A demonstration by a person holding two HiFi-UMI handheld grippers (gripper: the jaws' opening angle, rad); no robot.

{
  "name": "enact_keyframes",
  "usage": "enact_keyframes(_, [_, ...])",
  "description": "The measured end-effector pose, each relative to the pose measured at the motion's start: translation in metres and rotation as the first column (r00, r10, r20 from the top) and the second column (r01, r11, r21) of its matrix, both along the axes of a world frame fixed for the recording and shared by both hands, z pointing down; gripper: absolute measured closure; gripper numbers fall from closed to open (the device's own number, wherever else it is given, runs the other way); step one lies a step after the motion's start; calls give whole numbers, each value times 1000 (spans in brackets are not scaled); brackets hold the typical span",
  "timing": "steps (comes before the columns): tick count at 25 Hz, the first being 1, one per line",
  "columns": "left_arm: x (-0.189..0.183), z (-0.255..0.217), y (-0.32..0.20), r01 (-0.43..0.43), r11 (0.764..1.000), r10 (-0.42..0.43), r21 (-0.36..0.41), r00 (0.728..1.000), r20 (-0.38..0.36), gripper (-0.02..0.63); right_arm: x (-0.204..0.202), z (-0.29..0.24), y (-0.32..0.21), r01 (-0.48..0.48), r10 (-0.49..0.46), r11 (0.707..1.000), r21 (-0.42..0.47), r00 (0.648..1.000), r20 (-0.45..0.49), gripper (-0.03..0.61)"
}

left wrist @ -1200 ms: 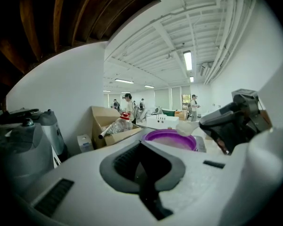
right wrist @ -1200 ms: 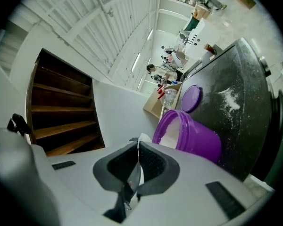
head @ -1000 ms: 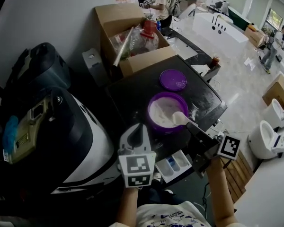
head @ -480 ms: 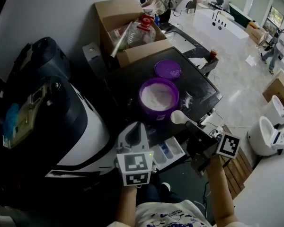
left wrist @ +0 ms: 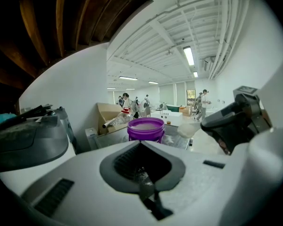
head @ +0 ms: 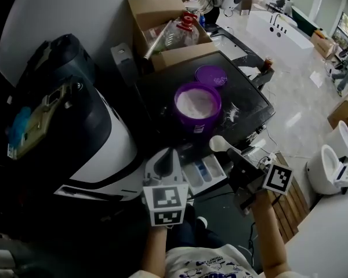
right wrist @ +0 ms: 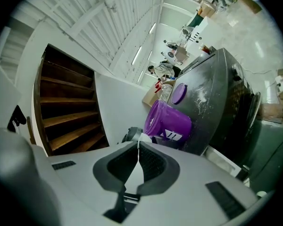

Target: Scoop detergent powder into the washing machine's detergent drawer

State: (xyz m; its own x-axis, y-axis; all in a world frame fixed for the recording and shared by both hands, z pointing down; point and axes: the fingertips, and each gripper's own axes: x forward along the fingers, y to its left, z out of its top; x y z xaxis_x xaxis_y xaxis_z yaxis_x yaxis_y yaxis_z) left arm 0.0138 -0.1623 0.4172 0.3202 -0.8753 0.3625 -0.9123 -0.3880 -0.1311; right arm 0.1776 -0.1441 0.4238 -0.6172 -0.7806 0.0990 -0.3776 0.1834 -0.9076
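Scoop (head: 218,144) off tub (head: 192,122), near drawer (head: 211,178); right gripper (head: 236,160) clamps it, left gripper (head: 165,158) jaws together.

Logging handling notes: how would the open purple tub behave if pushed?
The purple tub is wide, low and well filled with powder, so it probably slides rather than tips. With its lid lying beside it, a hard shove could spill powder.

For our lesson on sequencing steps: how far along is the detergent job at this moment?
Done: the purple tub stands open, lid beside it, and the detergent drawer is pulled out. In hand: the right hand-held gripper clamps a scoop, apparently loaded, near the drawer. Left: tipping it into the drawer.
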Motion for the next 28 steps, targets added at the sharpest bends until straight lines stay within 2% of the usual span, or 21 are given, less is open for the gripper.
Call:
enact_keyframes(8, [-12, 12, 27, 25, 999, -25, -29, 1000, 12, 612, -15, 18, 19, 35, -35, 999, -24, 999, -32, 558])
enact_keyframes(15, [-24, 19, 34, 28, 998, -27, -48, 1000, 15, 612, -37, 31, 24, 57, -58, 998, -17, 986, -157, 558])
enact_keyframes(20, [-32, 28, 31, 14, 998, -13, -64, 1000, 11, 612, -47, 48, 23, 74, -76, 997, -18, 948, -309, 558])
enact_keyframes(28, [-40, 44, 28, -3, 995, 3, -95, 1000, 6, 612, -64, 77, 26, 120, -126, 992, -41, 893, -432, 558])
